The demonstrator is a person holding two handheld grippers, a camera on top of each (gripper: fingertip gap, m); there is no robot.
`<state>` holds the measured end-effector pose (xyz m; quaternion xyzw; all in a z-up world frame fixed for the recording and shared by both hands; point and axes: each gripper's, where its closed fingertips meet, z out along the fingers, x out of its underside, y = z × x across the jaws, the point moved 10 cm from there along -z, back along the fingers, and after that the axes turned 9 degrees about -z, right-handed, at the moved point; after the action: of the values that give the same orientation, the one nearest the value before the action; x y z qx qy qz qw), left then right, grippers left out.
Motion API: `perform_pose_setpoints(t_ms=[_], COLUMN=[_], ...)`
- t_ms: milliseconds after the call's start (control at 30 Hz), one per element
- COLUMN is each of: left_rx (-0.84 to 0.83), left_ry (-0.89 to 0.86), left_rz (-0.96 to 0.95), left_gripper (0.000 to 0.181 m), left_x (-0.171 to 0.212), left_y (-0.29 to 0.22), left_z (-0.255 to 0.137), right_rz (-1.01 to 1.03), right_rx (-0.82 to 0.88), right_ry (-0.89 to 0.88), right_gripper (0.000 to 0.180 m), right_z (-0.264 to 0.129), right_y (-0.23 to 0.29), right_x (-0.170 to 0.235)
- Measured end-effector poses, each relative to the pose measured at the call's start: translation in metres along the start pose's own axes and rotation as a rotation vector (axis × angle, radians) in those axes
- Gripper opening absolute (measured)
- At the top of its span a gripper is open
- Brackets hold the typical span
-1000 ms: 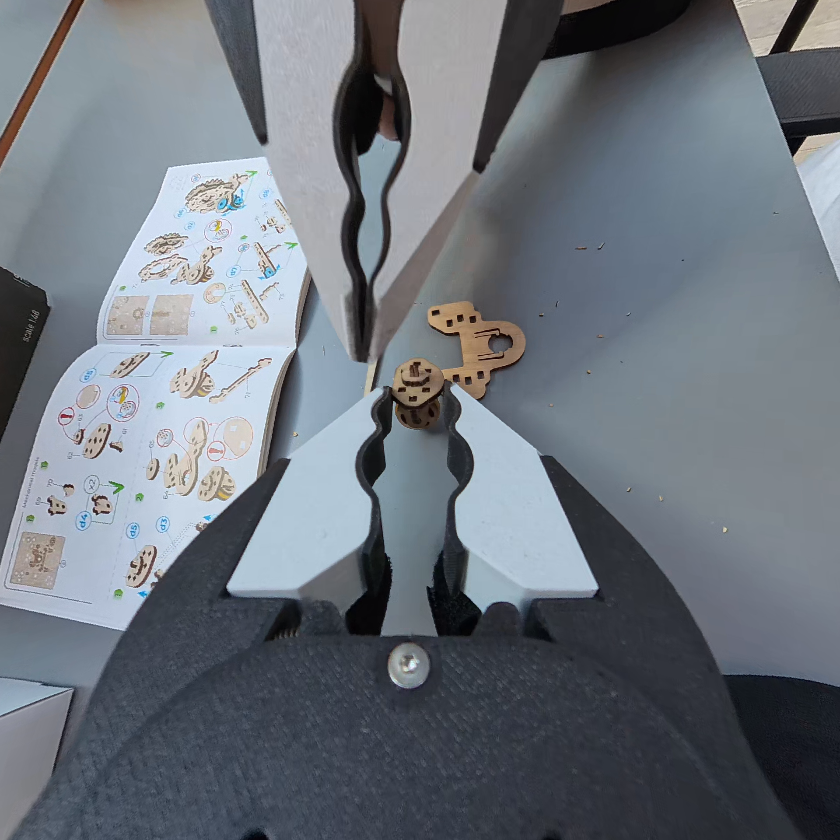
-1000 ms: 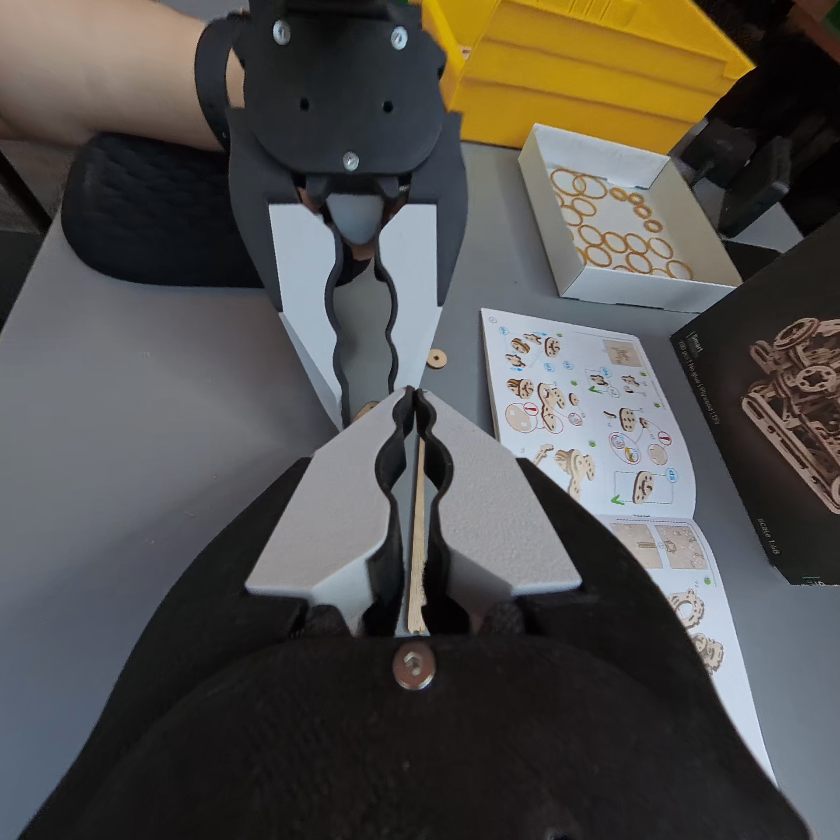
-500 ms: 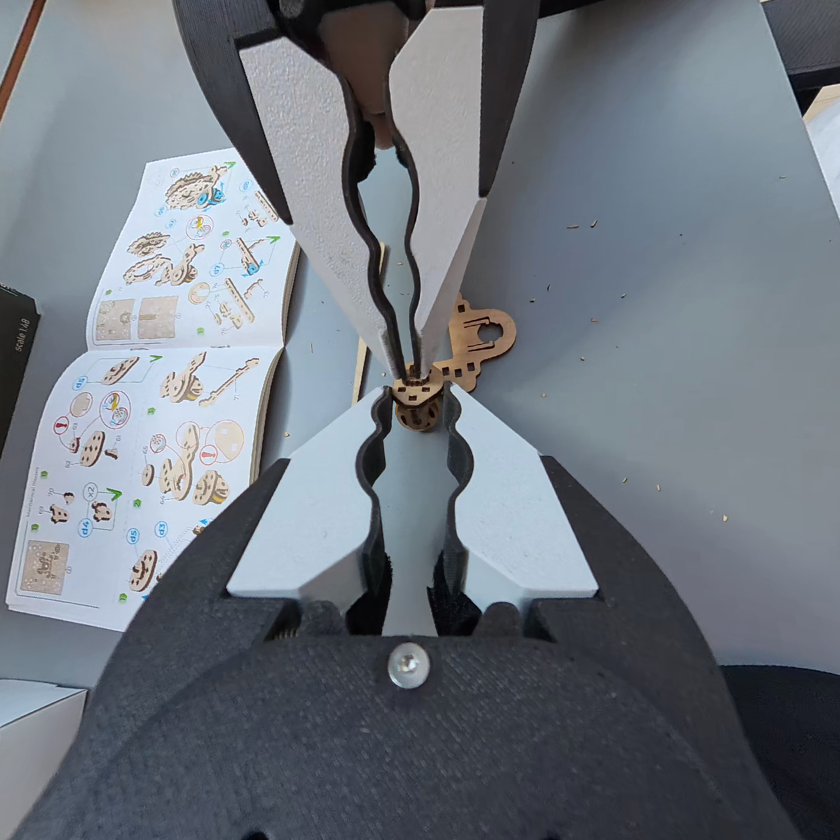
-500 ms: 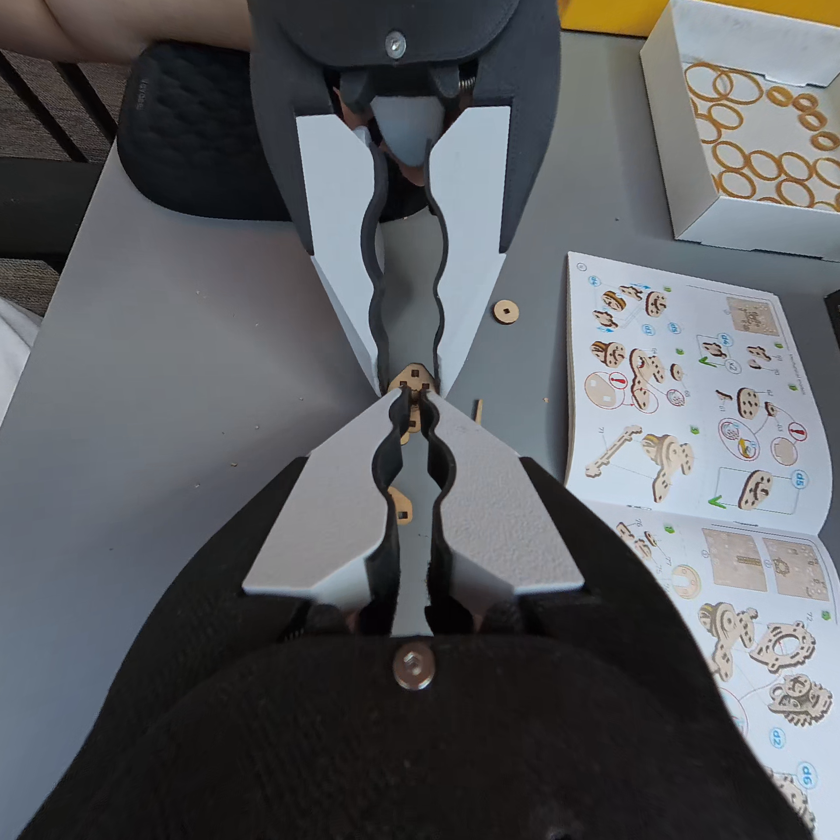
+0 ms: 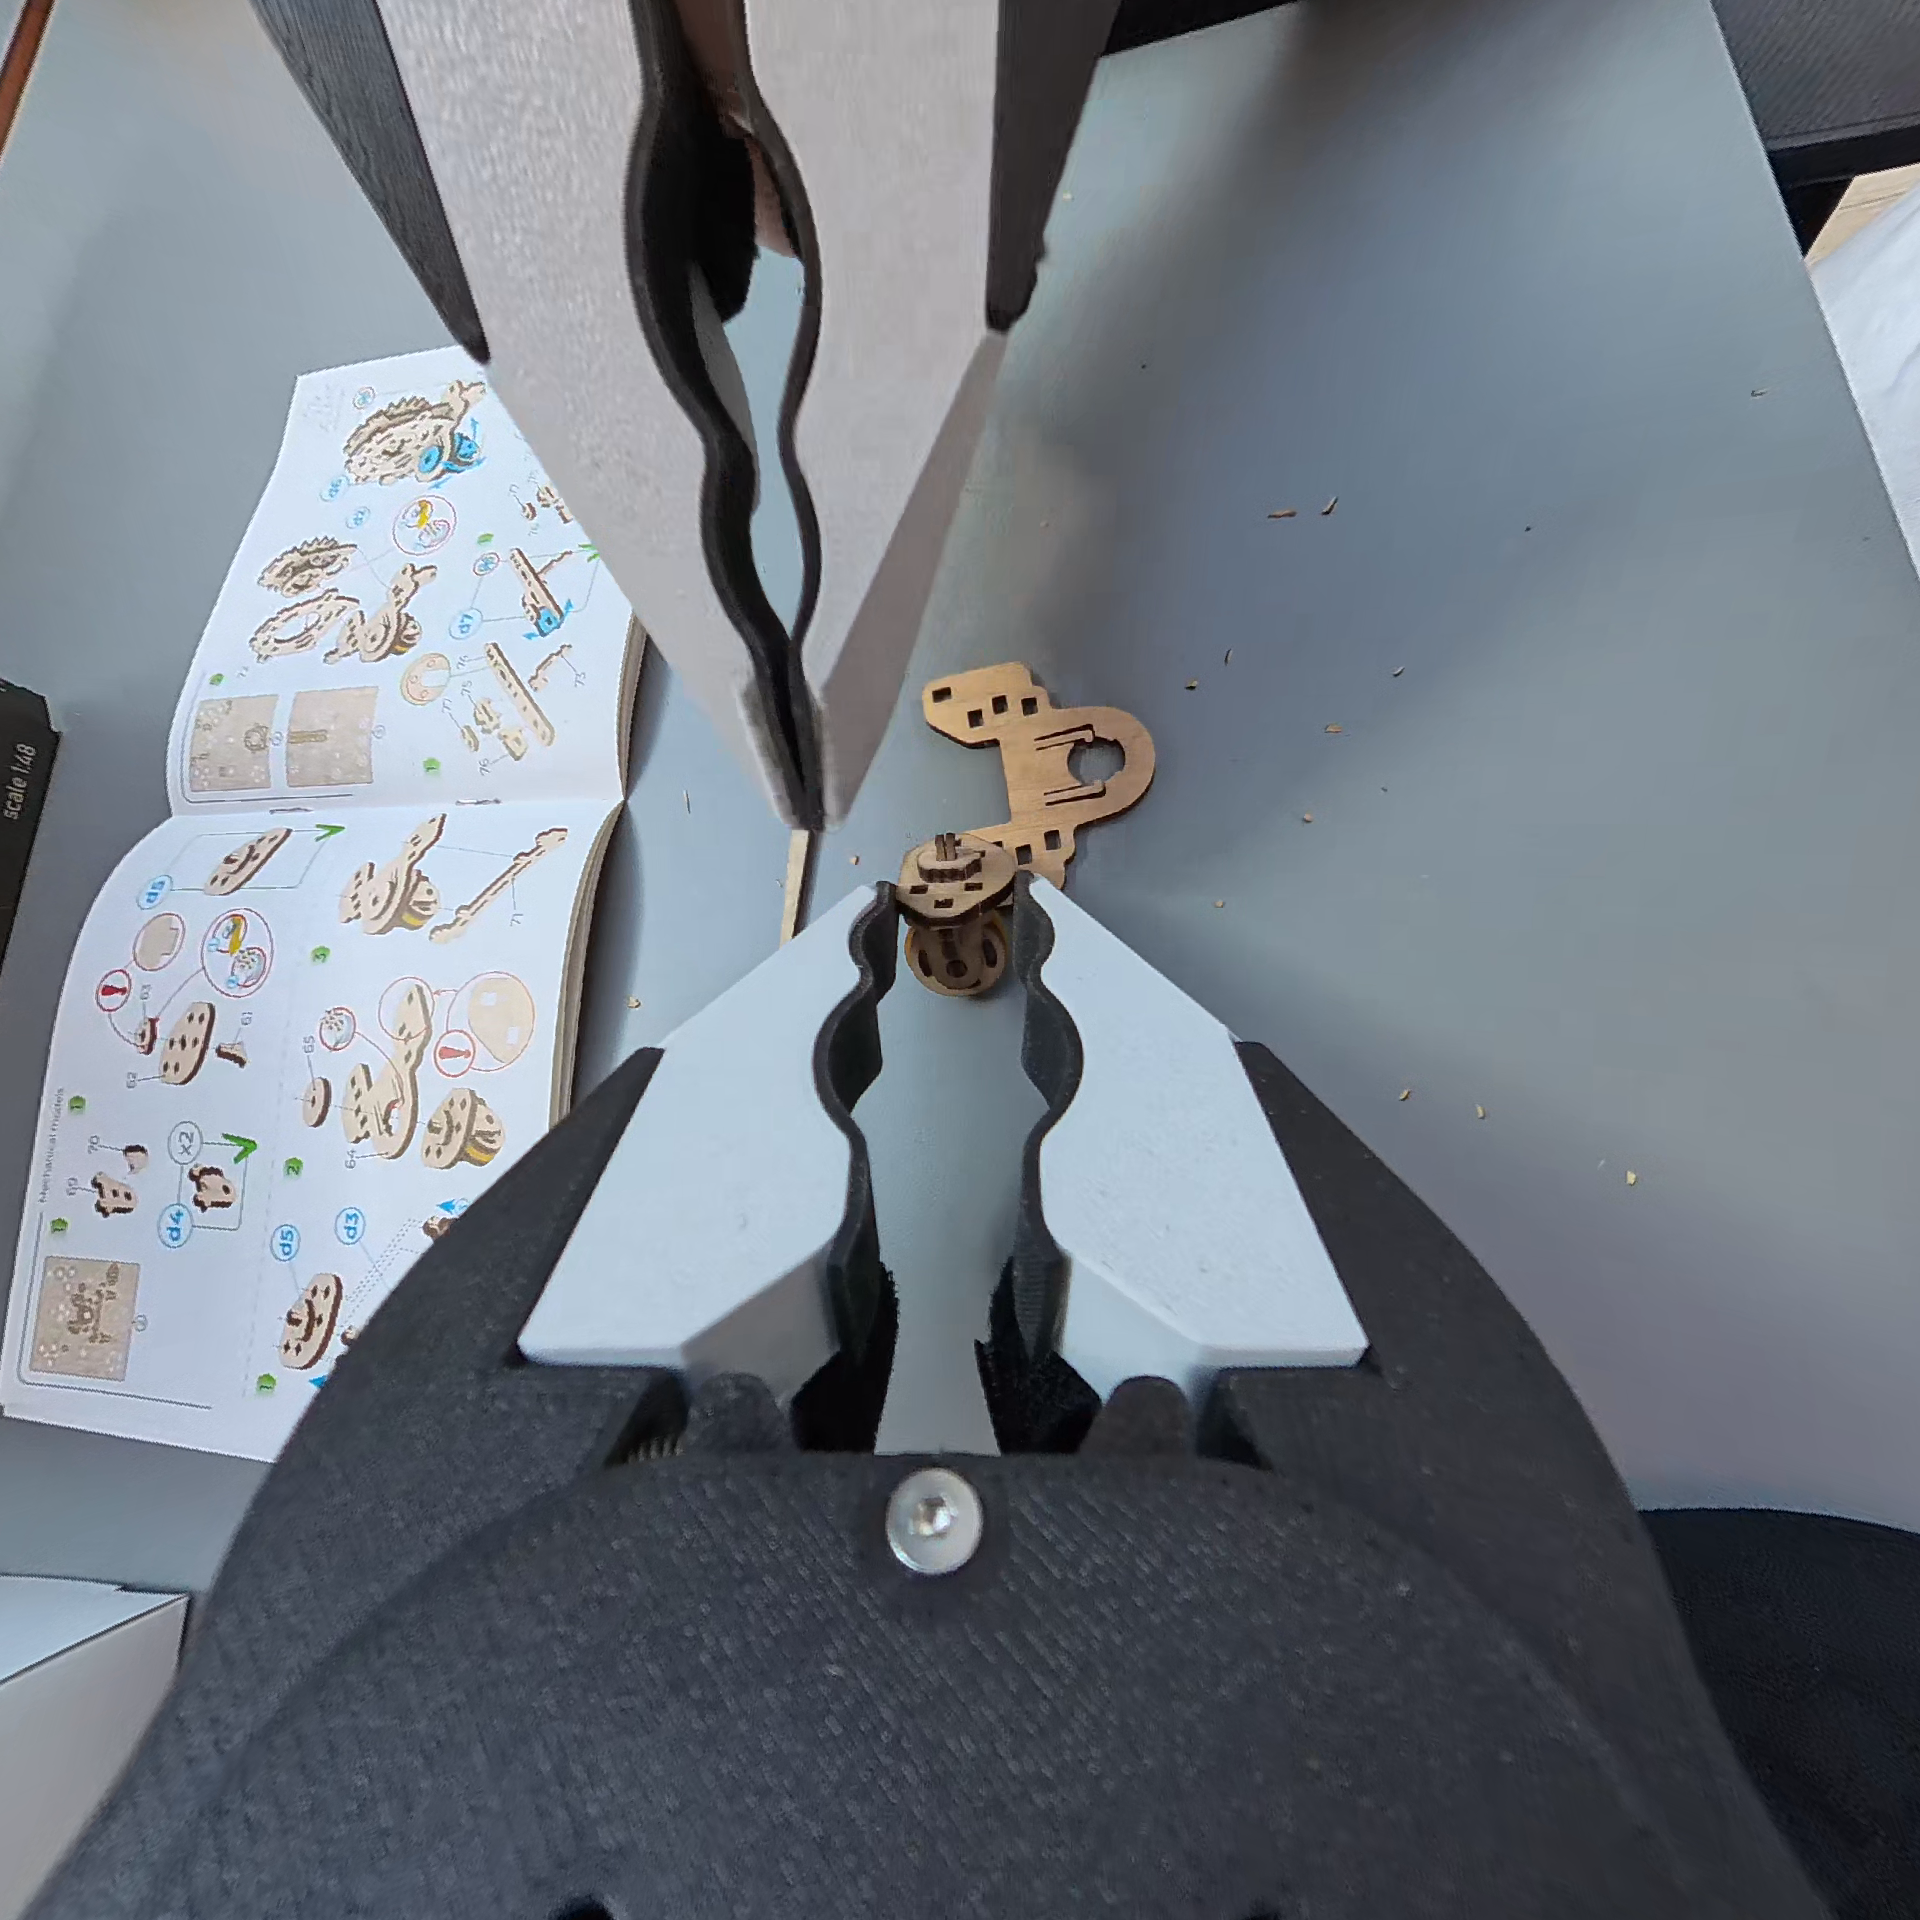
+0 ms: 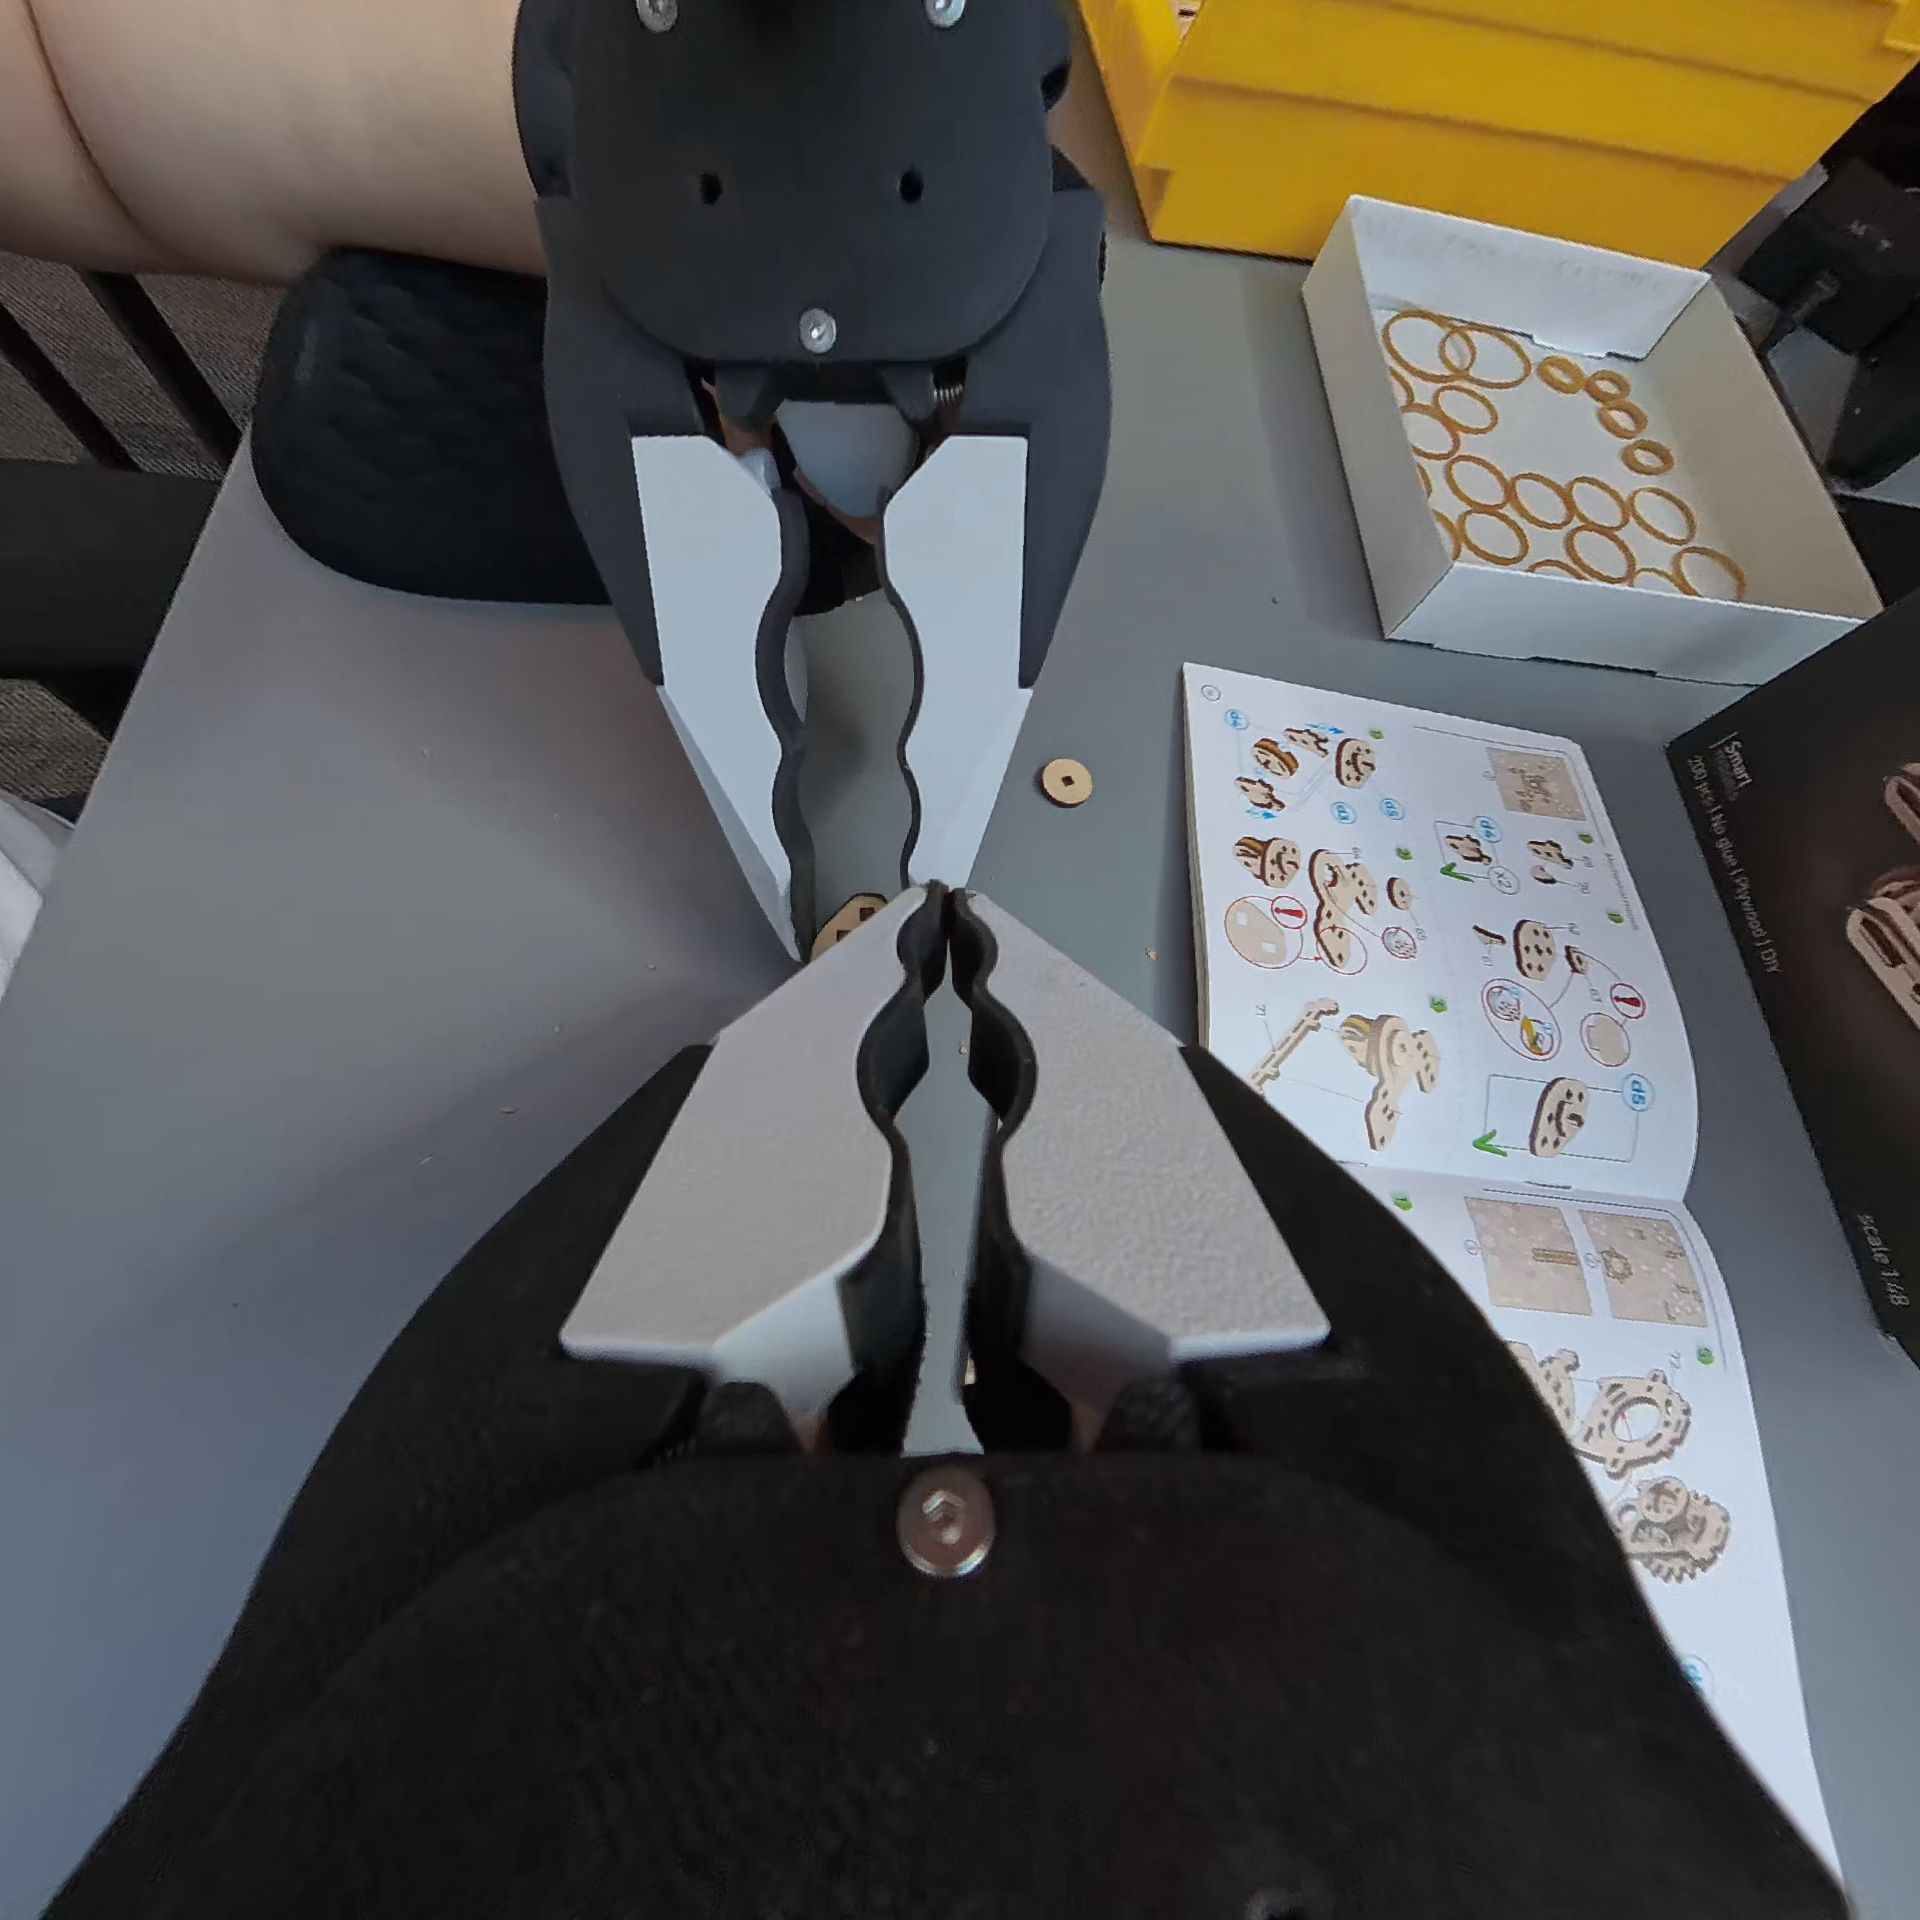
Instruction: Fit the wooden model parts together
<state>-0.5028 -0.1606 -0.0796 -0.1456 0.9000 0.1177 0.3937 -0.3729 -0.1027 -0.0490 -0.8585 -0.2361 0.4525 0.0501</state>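
Observation:
My left gripper (image 5: 953, 894) is shut on a small wooden assembly (image 5: 948, 961) of two discs joined by pegs, held at its fingertips just above the grey table (image 5: 1455, 935). A small peg stands up from the top disc. My right gripper (image 5: 805, 805) points at it from the far side, shut and empty, its tips a little to the left of the assembly and apart from it. In the right wrist view, the right gripper (image 6: 938, 896) is shut; the left gripper (image 6: 852, 909) faces it, and the assembly (image 6: 844, 925) shows partly behind my finger. A flat slotted wooden plate (image 5: 1049, 758) lies behind the assembly.
An open instruction booklet (image 5: 364, 935) lies on the left, also in the right wrist view (image 6: 1455, 987). A thin wooden stick (image 5: 796, 883) lies by the grippers. A wooden washer (image 6: 1067, 781), a white box of wooden rings (image 6: 1403, 582), yellow bins (image 6: 1455, 104), a black carton (image 6: 1818, 987) and a black pad (image 6: 416, 436) surround the spot. My two grippers' fingertips are within a few centimetres of each other.
Half a second ago the right gripper's shut tips pressed on top of the assembly. They have now drawn back up and to the left, off it. The left gripper kept its hold.

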Motion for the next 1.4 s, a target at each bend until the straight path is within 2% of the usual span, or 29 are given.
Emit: perform_pose_setpoints(t_ms=[133, 233, 300, 333, 367, 400, 533, 600, 633, 900, 967, 1000, 1100, 1233, 1400], left_rx=[0.005, -0.005, -0.019, -0.024, -0.027, -0.029, -0.038, -0.038, -0.037, -0.015, -0.01, -0.007, 0.001, 0.018, 0.045], left_ry=[-0.006, -0.006, -0.004, -0.008, -0.016, -0.029, -0.075, -0.086, -0.09, -0.121, -0.128, -0.132, -0.154, -0.198, -0.232], left_rz=[-0.012, -0.007, -0.006, -0.007, -0.013, -0.022, -0.054, -0.063, -0.064, -0.081, -0.083, -0.085, -0.089, -0.106, -0.141], left_gripper=[0.02, 0.02, 0.02, 0.02, 0.02, 0.02, 0.02, 0.02, 0.02, 0.02, 0.02, 0.021, 0.02, 0.02, 0.02], left_x=[0.001, 0.001, 0.002, 0.002, 0.002, 0.001, 0.001, 0.002, 0.002, 0.006, 0.006, 0.007, 0.007, 0.007, 0.01], left_y=[0.001, 0.002, 0.003, 0.004, 0.005, 0.007, 0.012, 0.014, 0.015, 0.019, 0.019, 0.019, 0.02, 0.023, 0.026], left_z=[-0.001, -0.001, -0.003, -0.004, -0.006, -0.008, -0.017, -0.02, -0.021, -0.023, -0.023, -0.023, -0.024, -0.026, -0.028], right_rz=[0.022, 0.01, 0.022, 0.033, 0.022, -0.007, -0.04, -0.038, -0.034, -0.088, -0.057, -0.037, -0.03, -0.09, -0.098], right_rx=[-0.049, -0.013, 0.002, -0.03, -0.061, -0.073, -0.072, -0.14, -0.17, -0.249, -0.262, -0.266, -0.265, -0.206, -0.099], right_ry=[-0.008, 0.103, 0.114, 0.121, 0.131, 0.131, 0.131, 0.084, 0.082, 0.106, 0.104, 0.102, 0.107, 0.123, 0.051], right_gripper=[0.0, 0.004, 0.034, 0.034, 0.013, 0.0, 0.0, 0.03, 0.034, 0.039, 0.037, 0.03, 0.03, 0.03, 0.03], right_z=[-0.003, -0.003, -0.006, -0.008, -0.011, -0.015, -0.022, -0.02, -0.017, 0.003, 0.006, 0.006, 0.005, 0.0, -0.017], right_y=[-0.001, -0.005, -0.006, -0.004, -0.001, 0.001, 0.005, 0.012, 0.014, 0.031, 0.031, 0.031, 0.029, 0.028, 0.017], right_x=[0.01, 0.023, 0.028, 0.031, 0.033, 0.035, 0.041, 0.041, 0.041, 0.038, 0.038, 0.038, 0.039, 0.038, 0.032])
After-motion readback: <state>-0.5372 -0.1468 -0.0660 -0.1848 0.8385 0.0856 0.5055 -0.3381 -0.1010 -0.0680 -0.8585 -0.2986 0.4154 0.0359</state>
